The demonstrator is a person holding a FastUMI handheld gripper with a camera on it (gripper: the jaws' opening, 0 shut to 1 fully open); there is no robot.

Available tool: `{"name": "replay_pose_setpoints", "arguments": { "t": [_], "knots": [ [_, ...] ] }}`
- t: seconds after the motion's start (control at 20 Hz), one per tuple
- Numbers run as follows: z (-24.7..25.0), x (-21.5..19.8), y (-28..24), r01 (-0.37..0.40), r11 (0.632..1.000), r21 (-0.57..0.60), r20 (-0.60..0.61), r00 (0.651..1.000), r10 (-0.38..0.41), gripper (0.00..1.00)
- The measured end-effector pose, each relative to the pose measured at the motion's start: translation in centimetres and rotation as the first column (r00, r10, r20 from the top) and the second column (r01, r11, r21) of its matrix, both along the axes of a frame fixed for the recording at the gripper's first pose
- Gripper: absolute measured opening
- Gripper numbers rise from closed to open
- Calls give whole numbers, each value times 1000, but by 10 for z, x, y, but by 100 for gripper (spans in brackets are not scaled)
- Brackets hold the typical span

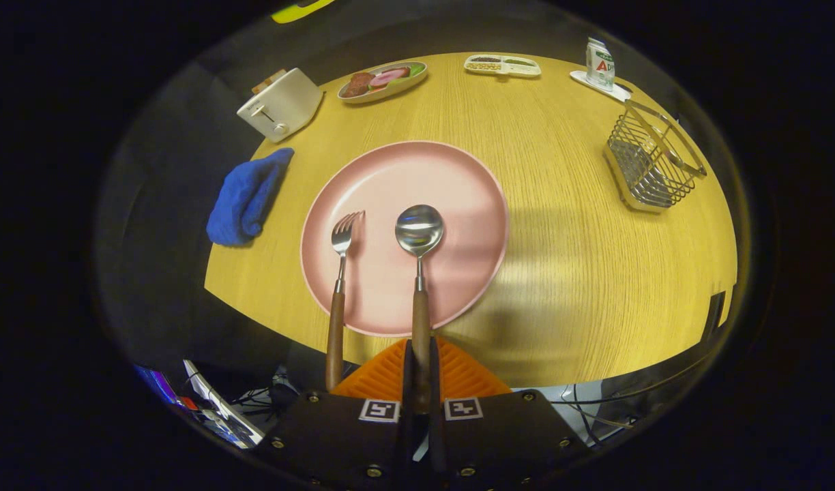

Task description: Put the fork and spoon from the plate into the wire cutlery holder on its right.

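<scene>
Your gripper is closed on the spoon by its handle; the spoon runs straight ahead, bowl over the plate. The fork lies parallel, just left. The holder sits well ahead to your right.

Fork and spoon on the plate, holder at its right

A steel fork and spoon, wood-handled, were laid side by side on the pink plate, handles overhanging its near rim. The spoon's handle was clamped between the gripper fingers. The wire cutlery holder stood well apart.
</scene>
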State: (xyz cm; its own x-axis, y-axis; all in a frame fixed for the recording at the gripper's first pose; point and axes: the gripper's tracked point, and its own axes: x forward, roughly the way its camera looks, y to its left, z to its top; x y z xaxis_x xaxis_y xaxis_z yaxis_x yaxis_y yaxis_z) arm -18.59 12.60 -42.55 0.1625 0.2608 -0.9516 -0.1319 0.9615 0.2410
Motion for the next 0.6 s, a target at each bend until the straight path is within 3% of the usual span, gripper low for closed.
{"name": "replay_pose_setpoints", "arguments": {
  "t": [0.15, 0.6],
  "knots": [
    [7, 9, -3, 49, 999, 16, 29, 998, -50, 4],
    [49, 53, -28, 196, 977, 82, 116, 972, -204, 4]
  ]
}}
